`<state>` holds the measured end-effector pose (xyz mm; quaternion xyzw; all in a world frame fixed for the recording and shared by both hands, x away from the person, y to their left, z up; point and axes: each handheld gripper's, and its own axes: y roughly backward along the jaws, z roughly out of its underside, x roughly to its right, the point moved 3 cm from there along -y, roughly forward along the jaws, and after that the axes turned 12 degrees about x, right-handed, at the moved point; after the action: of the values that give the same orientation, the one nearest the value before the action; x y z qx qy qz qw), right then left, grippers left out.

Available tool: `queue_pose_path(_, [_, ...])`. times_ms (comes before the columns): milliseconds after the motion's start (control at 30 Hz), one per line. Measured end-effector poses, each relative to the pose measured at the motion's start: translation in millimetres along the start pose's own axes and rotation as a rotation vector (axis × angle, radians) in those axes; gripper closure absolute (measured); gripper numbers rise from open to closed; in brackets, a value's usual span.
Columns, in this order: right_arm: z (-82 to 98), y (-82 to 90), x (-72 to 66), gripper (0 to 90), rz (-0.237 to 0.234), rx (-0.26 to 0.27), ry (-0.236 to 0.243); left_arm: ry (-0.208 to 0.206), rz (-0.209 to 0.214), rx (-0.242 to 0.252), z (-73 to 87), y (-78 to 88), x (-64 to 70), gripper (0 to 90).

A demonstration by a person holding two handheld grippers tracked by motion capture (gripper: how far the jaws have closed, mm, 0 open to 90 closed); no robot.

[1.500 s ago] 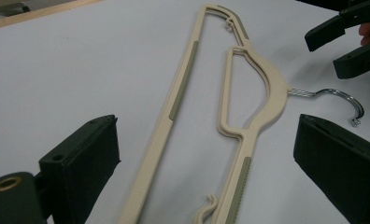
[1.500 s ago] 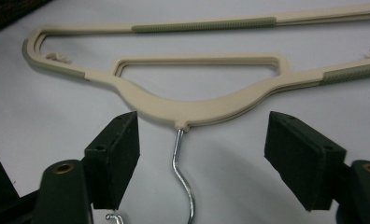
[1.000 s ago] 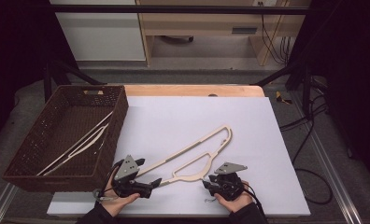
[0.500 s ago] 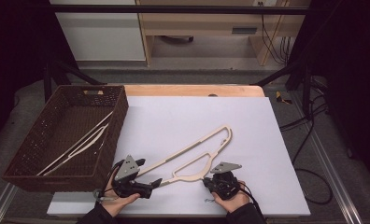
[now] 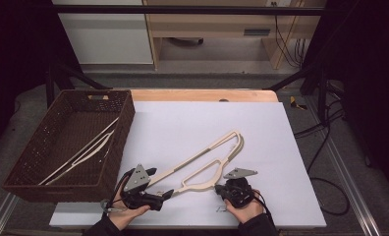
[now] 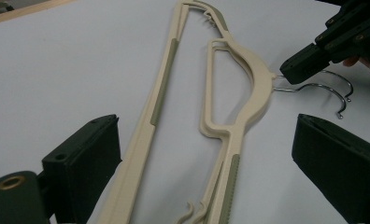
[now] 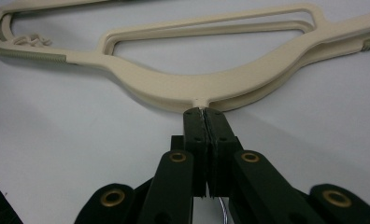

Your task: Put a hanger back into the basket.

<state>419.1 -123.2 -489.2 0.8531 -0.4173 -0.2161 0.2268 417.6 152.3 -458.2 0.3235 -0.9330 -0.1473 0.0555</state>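
A: We see two cream hangers (image 5: 209,160) stacked one on the other, lying flat on the white table sheet (image 5: 261,128) in the high view, running on a slant from the near left toward the far right. A brown wicker basket (image 5: 115,147) stands just beside the sheet's left edge, and more hangers in the basket (image 5: 87,150) lie along its floor.

B: We note the right gripper (image 7: 205,116) at the middle of the hangers' near side. Its jaws have just been closing and now stand pressed together on the wire hooks (image 6: 314,86), right where the metal leaves the cream plastic neck. In the left gripper view the two chrome curves run out behind those jaws, toward the person's right hand (image 5: 244,206).

A: We place the left gripper (image 5: 160,182) at the hangers' near left end. Its jaws stand wide apart, one to each side of the long cream arms, and neither pad touches the plastic.

B: We see grey-green ribbed strips on the arms and small notches at both ends. The person's left hand (image 5: 126,209) carries that open gripper low over the sheet's near edge.
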Motion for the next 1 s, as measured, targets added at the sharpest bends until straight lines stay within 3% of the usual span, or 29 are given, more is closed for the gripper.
queue_pose_path(333, [-11.1, 7.1, 0.7, 89.0, -0.004, 0.014, 0.014, -0.073, 0.057, -0.037, -23.4, -23.2, 20.4, 9.1])
queue_pose_path(433, [-14.5, 9.3, 0.5, 89.0, -0.006, 0.020, 0.010, -0.084, 0.055, -0.052, -28.9, -34.7, 25.2, 11.4])
queue_pose_path(533, [-16.7, 11.5, 3.0, 89.0, -0.014, 0.032, 0.048, -0.084, 0.086, -0.068, -31.7, -46.4, 29.4, 16.5])
queue_pose_path(667, [-21.6, 13.9, 1.1, 89.0, -0.014, 0.041, 0.025, -0.104, 0.116, -0.109, -30.9, -61.0, 34.1, 23.5])
queue_pose_path(767, [-23.4, 14.8, 2.8, 89.1, -0.011, 0.040, 0.064, -0.112, 0.127, -0.138, -29.8, -70.8, 36.7, 31.2])
queue_pose_path(1000, [-26.5, 16.1, 1.2, 89.1, -0.018, 0.034, 0.073, -0.167, 0.152, -0.216, -26.4, -93.4, 43.2, 43.8])
